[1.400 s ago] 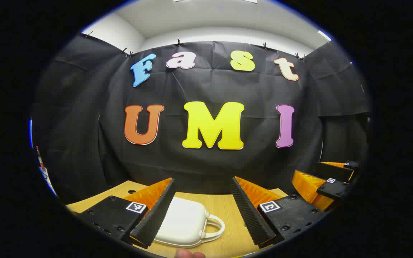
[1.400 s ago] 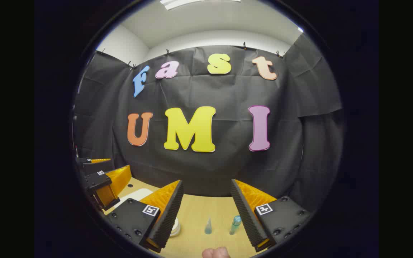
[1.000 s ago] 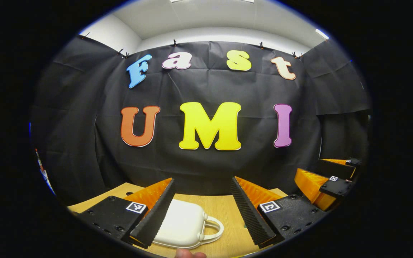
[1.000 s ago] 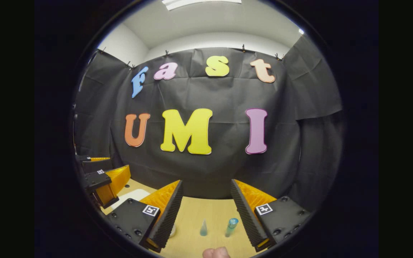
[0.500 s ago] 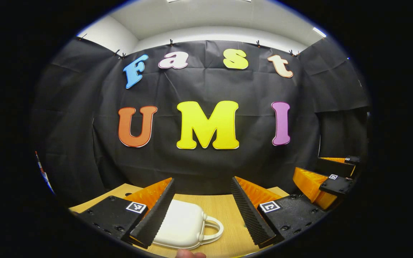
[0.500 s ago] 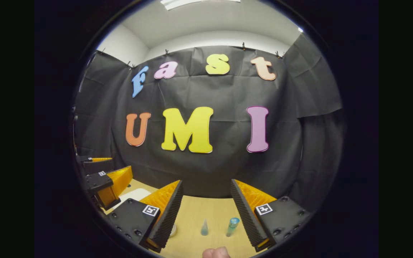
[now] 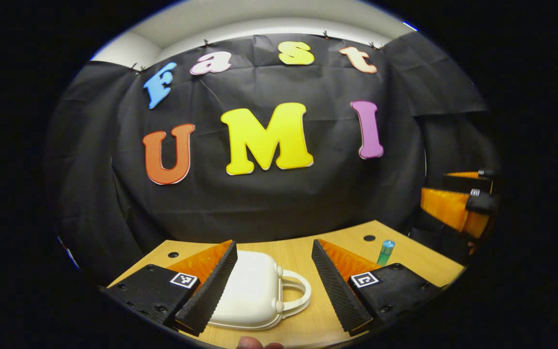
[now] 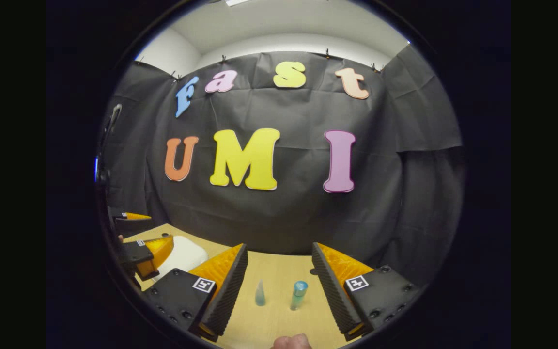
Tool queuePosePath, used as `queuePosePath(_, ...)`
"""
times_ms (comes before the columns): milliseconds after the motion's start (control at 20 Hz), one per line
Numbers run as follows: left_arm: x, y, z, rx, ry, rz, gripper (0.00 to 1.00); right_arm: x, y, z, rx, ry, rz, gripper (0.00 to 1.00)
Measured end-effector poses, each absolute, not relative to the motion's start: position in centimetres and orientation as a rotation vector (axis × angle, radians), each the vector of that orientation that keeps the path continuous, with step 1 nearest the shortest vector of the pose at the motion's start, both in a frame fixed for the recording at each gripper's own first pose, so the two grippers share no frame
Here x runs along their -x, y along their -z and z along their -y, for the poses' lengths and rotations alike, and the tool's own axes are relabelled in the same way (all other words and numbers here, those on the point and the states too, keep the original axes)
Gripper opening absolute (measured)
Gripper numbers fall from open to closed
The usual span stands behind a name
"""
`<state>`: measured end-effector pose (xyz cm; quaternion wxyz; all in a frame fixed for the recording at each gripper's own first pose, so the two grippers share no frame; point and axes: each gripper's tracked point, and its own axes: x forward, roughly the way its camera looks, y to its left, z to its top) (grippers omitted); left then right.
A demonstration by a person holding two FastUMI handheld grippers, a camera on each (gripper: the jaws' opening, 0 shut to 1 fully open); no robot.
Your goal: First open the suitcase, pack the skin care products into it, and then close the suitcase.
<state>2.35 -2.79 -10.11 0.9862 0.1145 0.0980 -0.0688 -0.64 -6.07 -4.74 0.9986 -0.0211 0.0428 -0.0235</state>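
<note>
Resting on a light wooden table (image 7: 303,254) before a black cloth wall (image 7: 269,203), a closed white suitcase (image 7: 252,291) lies handle to the right, partly between the left gripper (image 7: 274,286)'s wide-open, empty fingers. The right gripper (image 8: 279,286), equally spread and empty, frames a small cone-shaped bottle (image 8: 259,293) and a blue-capped tube (image 8: 298,294) standing just apart. No legible labels.
</note>
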Motion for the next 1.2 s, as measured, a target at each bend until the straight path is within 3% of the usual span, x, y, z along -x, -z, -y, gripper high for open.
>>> queuePosePath(400, -3.3, 22.9, 3.9, -0.681, 0.277, -0.456, 0.98, 1.9, 7.3, 12.2, 0.053, 0.145, -0.152, 0.78)
queuePosePath(700, -4.0, 27.2, 3.6, -1.034, 0.366, -0.538, 0.98, 2.0, 7.7, 14.8, 0.034, 0.2, -0.156, 0.79)
queuePosePath(1000, -5.1, 30.1, 4.4, -1.229, 0.368, -0.581, 0.95, 3.1, 7.8, 15.0, 0.062, 0.204, -0.138, 0.79)
queuePosePath(1100, -5.7, 31.2, 4.1, -1.278, 0.359, -0.626, 0.92, 3.4, 8.1, 15.3, 0.054, 0.211, -0.148, 0.79)
queuePosePath(1200, -5.9, 31.9, 4.0, -1.293, 0.368, -0.648, 0.78, 3.7, 8.2, 15.6, 0.046, 0.224, -0.153, 0.79)
